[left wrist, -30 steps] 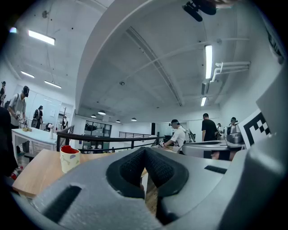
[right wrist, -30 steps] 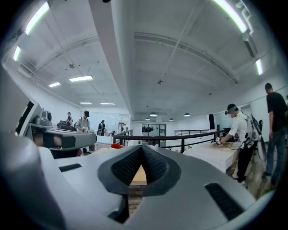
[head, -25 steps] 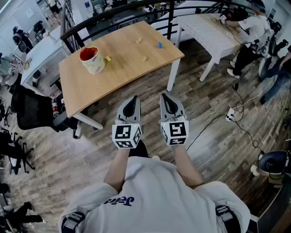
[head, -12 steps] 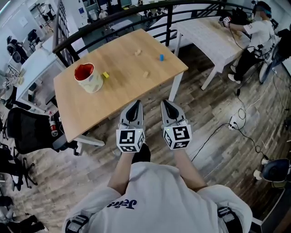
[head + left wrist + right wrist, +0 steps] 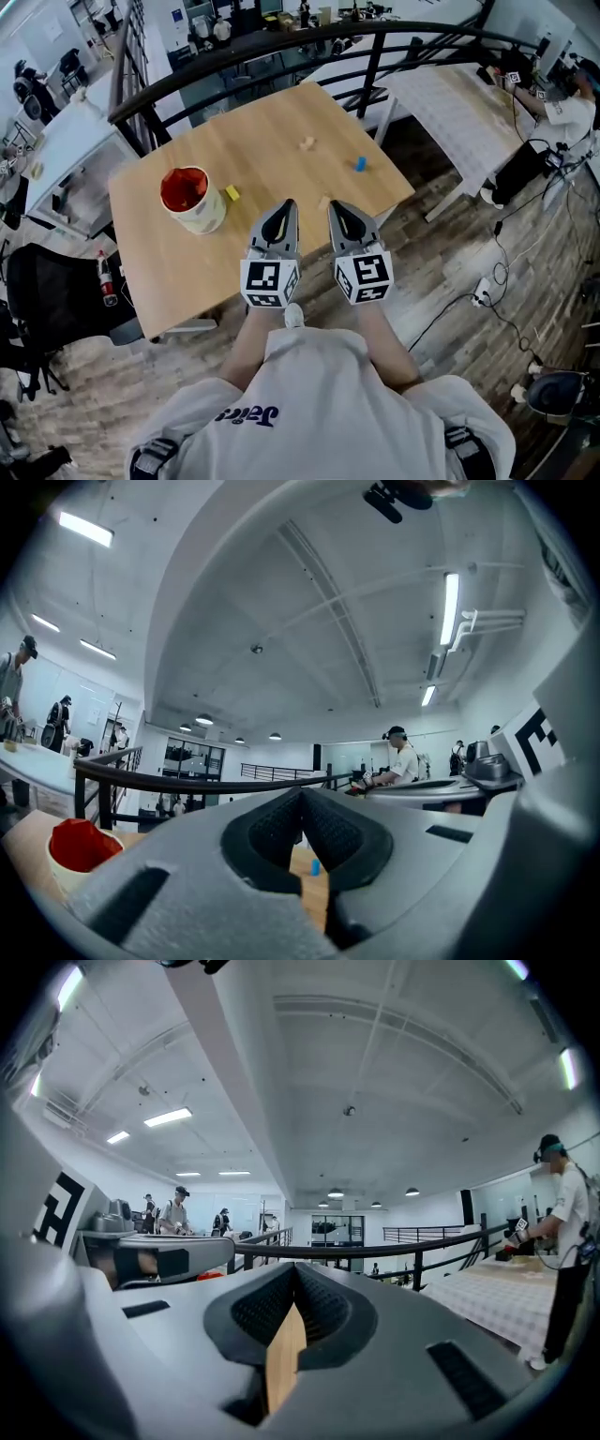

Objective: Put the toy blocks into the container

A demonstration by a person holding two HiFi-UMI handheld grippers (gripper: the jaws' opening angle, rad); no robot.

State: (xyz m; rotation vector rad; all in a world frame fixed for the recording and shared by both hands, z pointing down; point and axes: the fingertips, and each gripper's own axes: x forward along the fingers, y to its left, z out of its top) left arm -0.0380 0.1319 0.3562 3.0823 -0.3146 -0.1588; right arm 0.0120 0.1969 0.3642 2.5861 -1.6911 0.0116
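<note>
The toy blocks are lying loose on the wooden counter, none of them in the container. A yellow block is sitting just right of the container, a pale cup with a red inside that is standing upright at the counter's left part. A tan block is lying towards the far edge, upper middle of the frame, a blue block is lying to its lower right, and a second tan block is showing near the counter's near edge, just beside the tip of my right claw.

I am holding both claws side by side over the near edge of the counter, in the middle of the head view, pointing at the blocks. My left claw is pressed together and pinching nothing; in the left gripper view its pads are meeting at the tip, with the blue block showing below them. My right claw is pressed together too, with only counter wood showing beneath.

Beyond the counter a dark railing is running across, and a white table is standing at the upper right on the plank floor.
</note>
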